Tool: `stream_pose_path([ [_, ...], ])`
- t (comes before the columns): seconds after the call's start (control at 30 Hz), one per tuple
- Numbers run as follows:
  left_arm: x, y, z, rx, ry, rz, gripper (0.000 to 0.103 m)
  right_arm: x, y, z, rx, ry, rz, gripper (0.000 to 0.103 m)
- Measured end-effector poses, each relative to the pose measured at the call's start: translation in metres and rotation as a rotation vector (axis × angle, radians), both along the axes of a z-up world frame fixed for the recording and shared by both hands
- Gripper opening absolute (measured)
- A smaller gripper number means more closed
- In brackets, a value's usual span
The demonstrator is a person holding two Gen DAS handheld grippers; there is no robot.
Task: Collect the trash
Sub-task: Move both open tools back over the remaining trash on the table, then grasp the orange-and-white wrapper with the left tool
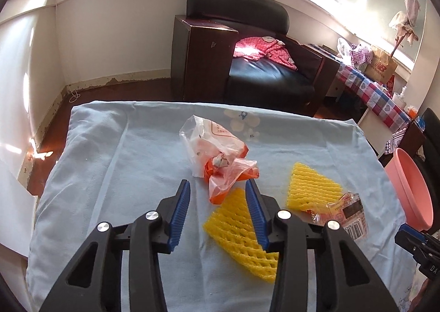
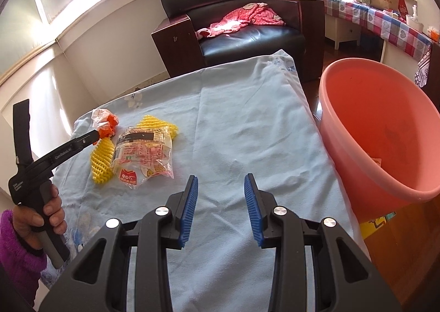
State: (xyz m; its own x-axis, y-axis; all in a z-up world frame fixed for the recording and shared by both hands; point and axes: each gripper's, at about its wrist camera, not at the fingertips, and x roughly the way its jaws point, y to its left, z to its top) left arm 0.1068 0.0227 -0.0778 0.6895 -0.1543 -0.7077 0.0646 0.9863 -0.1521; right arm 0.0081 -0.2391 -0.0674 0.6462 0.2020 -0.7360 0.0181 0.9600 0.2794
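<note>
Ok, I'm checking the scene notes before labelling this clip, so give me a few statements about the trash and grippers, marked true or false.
1. Two yellow foam nets lie on the blue cloth. True.
2. The pink basin sits in the middle of the cloth. False: it stands beside the cloth's right edge.
3. The right gripper holds a wrapper. False: its jaws are open over bare cloth.
4. The left gripper is open, near the orange plastic bag. True.
5. The printed clear wrapper overlaps a foam net. True.

My blue ribbed pads (image 2: 192,210) hang over a pale blue flower-printed cloth (image 2: 247,125); yellow foam nets (image 1: 242,232), an orange-and-clear plastic bag (image 1: 217,158), a salmon-pink plastic basin (image 2: 385,130).
</note>
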Motion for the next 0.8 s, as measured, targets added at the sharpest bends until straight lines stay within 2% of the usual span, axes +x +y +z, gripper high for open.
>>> stream_pose_path([
  [0.03,0.002,0.0,-0.002,-0.002,0.004,-0.001,0.037,0.0,0.001,-0.001,0.0,0.002,0.004,0.036],
  [0.1,0.006,-0.001,-0.005,-0.008,0.012,-0.009,0.023,0.001,0.003,-0.001,-0.001,0.005,0.012,0.036],
  [0.2,0.009,0.001,-0.008,-0.026,0.023,-0.011,0.013,0.003,0.008,-0.001,-0.004,0.007,0.03,0.036],
  [0.3,0.004,0.003,-0.004,-0.029,-0.001,-0.007,0.008,0.004,0.013,0.002,-0.001,0.001,0.05,0.036],
  [0.67,-0.036,0.009,0.022,-0.039,-0.085,-0.037,0.004,0.027,0.037,0.021,0.136,-0.016,0.177,0.036],
  [0.8,-0.048,0.012,0.028,-0.062,-0.09,-0.052,0.004,0.047,0.042,0.016,0.127,0.003,0.177,0.036],
])
